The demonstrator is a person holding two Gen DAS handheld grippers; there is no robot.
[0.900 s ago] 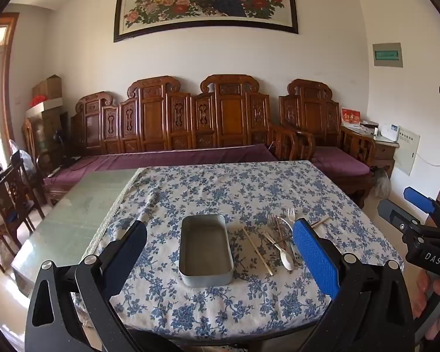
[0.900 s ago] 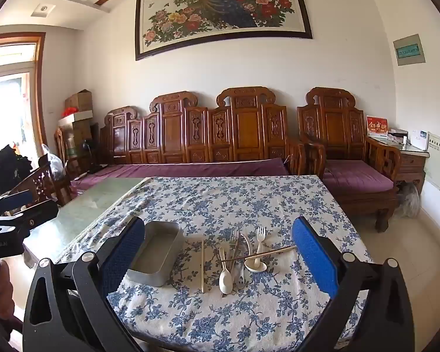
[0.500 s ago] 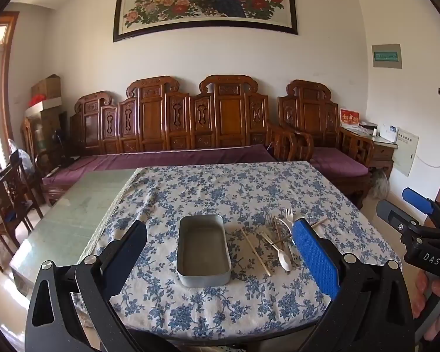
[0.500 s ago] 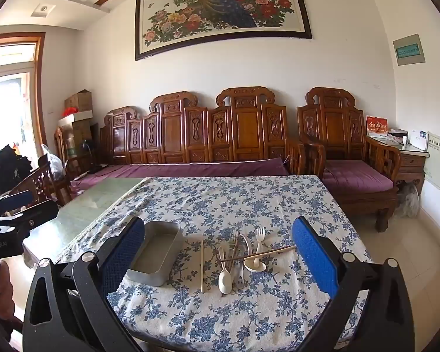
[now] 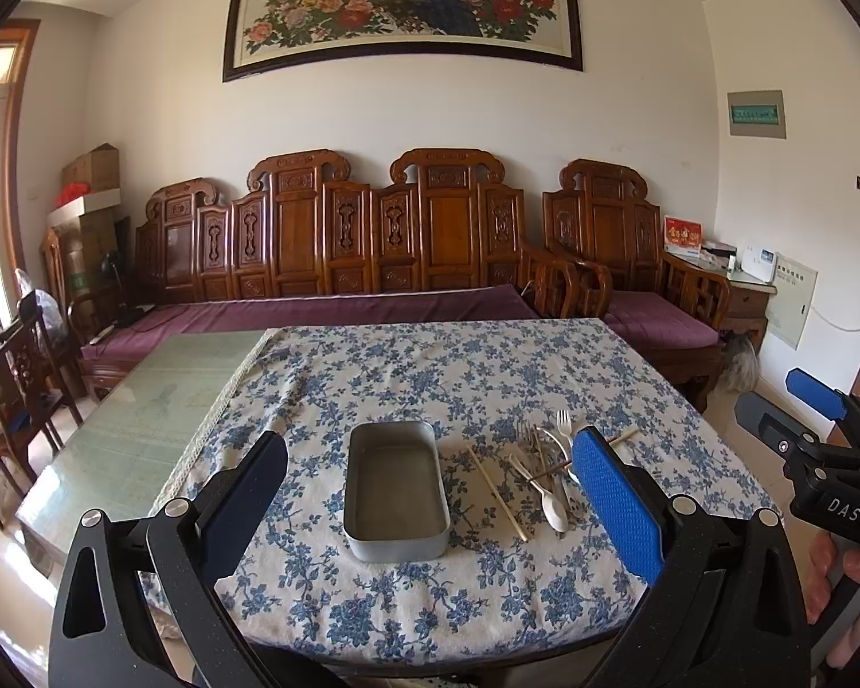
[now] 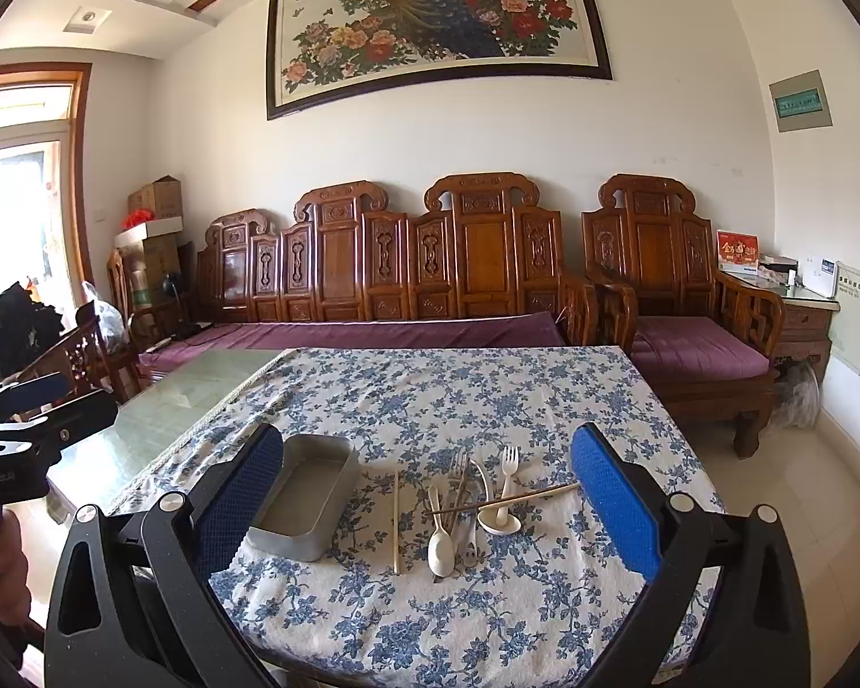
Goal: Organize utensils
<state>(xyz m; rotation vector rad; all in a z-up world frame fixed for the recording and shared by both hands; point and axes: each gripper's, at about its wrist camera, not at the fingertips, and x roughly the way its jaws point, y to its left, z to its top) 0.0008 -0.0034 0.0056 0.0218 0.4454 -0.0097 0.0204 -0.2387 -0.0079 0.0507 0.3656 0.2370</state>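
Observation:
An empty grey metal tin point(image 5: 396, 490) point(image 6: 307, 496) lies on the blue-flowered tablecloth point(image 5: 430, 378) near the front edge. To its right lies a pile of utensils point(image 5: 544, 470) point(image 6: 470, 504): white plastic spoons point(image 6: 440, 544), a white fork point(image 6: 508, 473), a metal fork point(image 6: 457, 473) and wooden chopsticks point(image 6: 396, 522). One chopstick point(image 6: 510, 497) lies across the pile. My left gripper point(image 5: 430, 510) is open and empty, held in front of the tin. My right gripper point(image 6: 427, 510) is open and empty, held in front of the pile. Each gripper shows in the other's view, the right gripper's finger point(image 5: 814, 395) and the left's point(image 6: 34, 395).
The left part of the table is bare green glass point(image 5: 137, 418). A carved wooden bench with purple cushions point(image 5: 338, 309) stands behind the table, an armchair point(image 6: 694, 344) at the right, dark chairs point(image 5: 11, 384) at the left.
Both views have shifted only slightly; the left gripper has drifted a little nearer the table. Nothing on the table has moved.

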